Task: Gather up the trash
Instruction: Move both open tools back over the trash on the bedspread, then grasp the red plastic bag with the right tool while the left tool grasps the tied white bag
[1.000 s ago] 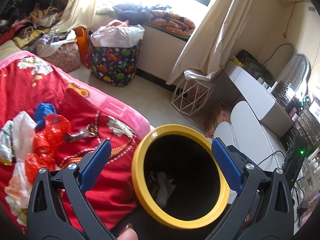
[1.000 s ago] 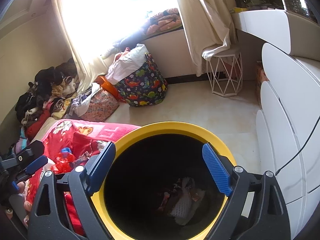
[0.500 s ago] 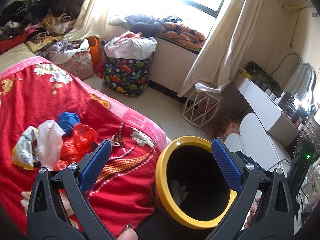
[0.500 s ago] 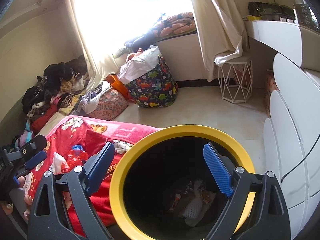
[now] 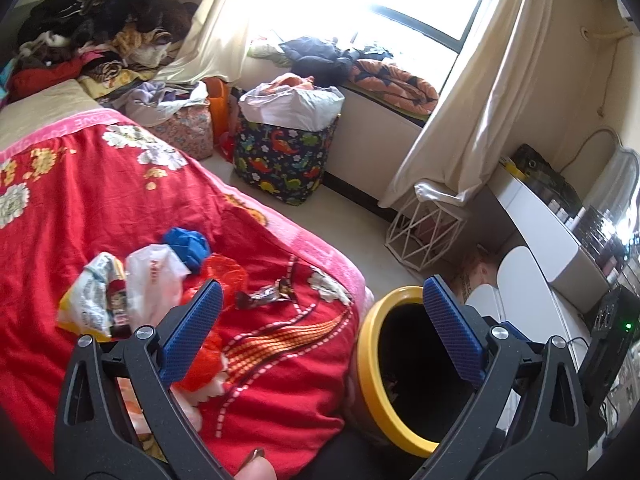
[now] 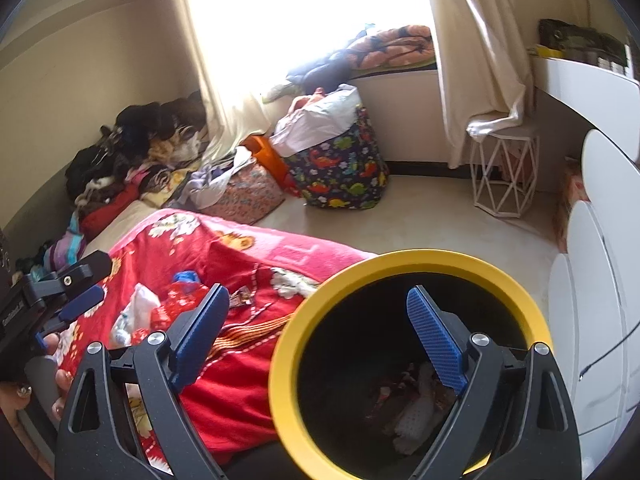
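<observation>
A pile of trash lies on the red flowered blanket (image 5: 100, 200): a white plastic bag (image 5: 150, 280), a blue wad (image 5: 188, 245), a red-orange bag (image 5: 224, 276), a printed packet (image 5: 90, 298) and a dark candy wrapper (image 5: 264, 295). My left gripper (image 5: 320, 320) is open above the blanket's edge, with nothing between its blue pads. A black bin with a yellow rim (image 6: 404, 258) stands beside the bed, with crumpled waste (image 6: 416, 412) at its bottom. My right gripper (image 6: 320, 332) is open and empty over the bin's left rim. The left gripper (image 6: 72, 296) shows at this view's left edge.
A dinosaur-print laundry bag (image 5: 284, 160) and a white wire stool (image 5: 424, 232) stand on the pale floor by the window. White rounded drawers (image 6: 592, 320) line the right side, with a cable hanging over them. Clothes are heaped at the bed's far end (image 5: 100, 32).
Both views have shifted left, away from the bin toward the bed. The bin has slid to the right in both, and the trash pile now sits closer to the left gripper's pads. Both grippers stay open.
</observation>
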Available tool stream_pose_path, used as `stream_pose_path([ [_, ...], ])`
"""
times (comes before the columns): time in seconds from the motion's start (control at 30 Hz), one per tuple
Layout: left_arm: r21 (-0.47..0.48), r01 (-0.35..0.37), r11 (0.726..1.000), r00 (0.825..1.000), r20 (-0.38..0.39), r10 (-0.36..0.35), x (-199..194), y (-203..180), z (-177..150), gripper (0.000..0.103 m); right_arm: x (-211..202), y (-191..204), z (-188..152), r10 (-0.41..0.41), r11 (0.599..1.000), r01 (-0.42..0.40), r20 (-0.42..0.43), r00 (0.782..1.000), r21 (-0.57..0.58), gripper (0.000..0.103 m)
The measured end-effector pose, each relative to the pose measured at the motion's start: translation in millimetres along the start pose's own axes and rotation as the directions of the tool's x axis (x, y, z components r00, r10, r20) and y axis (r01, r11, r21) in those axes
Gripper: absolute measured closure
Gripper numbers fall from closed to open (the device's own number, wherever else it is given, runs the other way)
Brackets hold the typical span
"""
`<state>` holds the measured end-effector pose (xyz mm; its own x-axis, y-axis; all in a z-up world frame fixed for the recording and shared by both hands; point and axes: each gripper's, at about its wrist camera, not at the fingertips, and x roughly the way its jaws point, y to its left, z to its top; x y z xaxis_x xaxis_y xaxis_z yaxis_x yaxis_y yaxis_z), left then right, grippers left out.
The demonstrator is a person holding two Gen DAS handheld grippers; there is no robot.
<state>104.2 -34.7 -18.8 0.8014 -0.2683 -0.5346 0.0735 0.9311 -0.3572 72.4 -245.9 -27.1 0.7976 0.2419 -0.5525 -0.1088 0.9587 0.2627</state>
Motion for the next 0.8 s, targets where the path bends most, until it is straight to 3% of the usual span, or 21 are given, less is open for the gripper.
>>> stream_pose_path([
  [0.5,-0.076,-0.086,0.993,0.996,0.032,0.089,-18.9,62.8,9.6,0.011,24.5,59.7,2.2,0.088,0.989,-0.093,-0.053,0.995,-0.118,0.014],
  [0.8,-0.140,-0.153,0.978,0.988,-0.013,0.153,-30.2,114.4,-1.5,0.011,46.3,97.2,-7.5,0.154,0.968,-0.175,-0.123,0.980,-0.181,0.014],
])
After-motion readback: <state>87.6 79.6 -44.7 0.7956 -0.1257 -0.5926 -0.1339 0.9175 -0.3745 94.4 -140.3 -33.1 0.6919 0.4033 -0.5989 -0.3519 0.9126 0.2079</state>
